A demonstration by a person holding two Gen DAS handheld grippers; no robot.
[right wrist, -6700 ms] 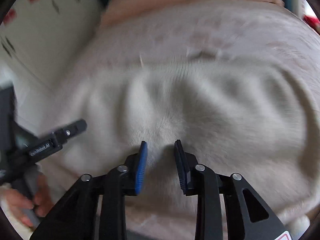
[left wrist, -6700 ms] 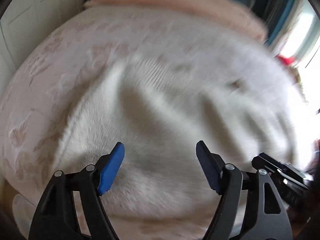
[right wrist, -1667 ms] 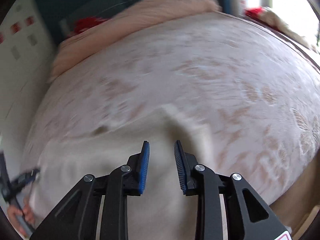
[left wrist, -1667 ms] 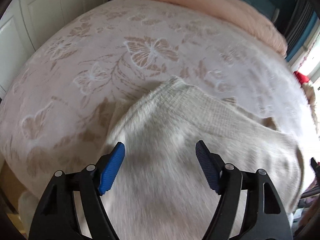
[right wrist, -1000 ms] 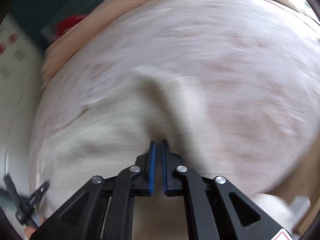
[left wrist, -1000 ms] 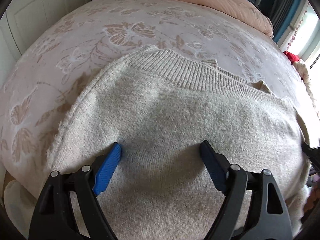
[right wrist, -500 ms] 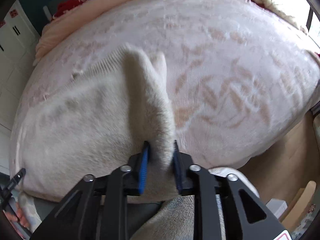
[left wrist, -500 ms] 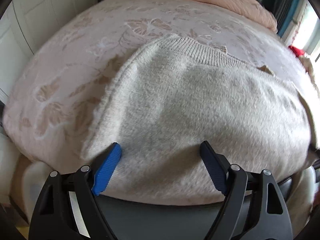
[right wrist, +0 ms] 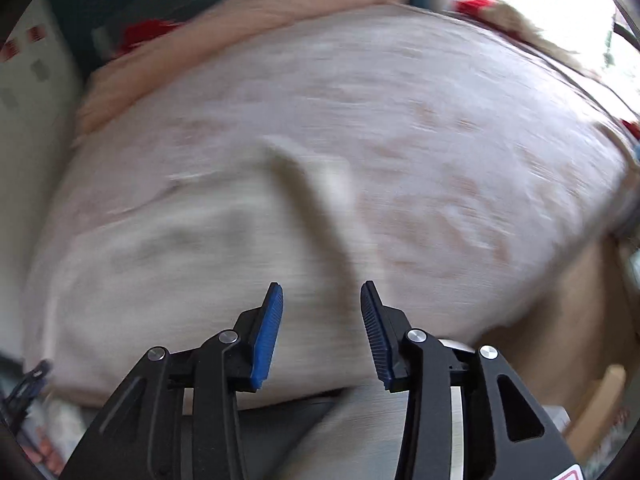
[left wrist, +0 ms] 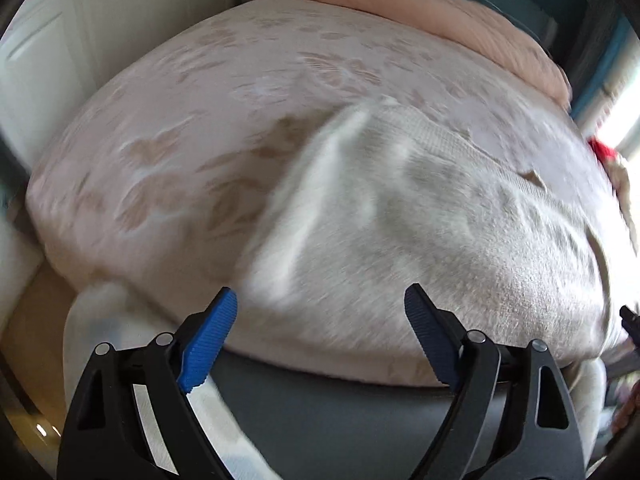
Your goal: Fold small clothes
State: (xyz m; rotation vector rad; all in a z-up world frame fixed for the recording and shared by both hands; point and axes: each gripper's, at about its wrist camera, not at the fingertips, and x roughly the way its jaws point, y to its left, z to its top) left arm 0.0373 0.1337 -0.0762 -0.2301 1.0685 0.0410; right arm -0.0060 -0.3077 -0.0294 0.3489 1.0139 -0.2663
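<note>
Since half a second ago, my right tongs [right wrist: 321, 330] have been opening off the cream sweater [left wrist: 420, 232] fold; nothing is between them now. My left tongs [left wrist: 320, 340] are standing wide apart, empty. I am judging the sweater, lying at the bed's [left wrist: 168, 160] near edge, soft, light, floppy: best gripped at hem corners.

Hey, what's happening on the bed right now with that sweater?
A person is folding a cream knit sweater on a floral bedspread, with a hand-held gripper in each hand. The right hand-held gripper has just been opening and nothing is pinched between its jaws. The left hand-held gripper is wide open above the sweater's near edge.
</note>
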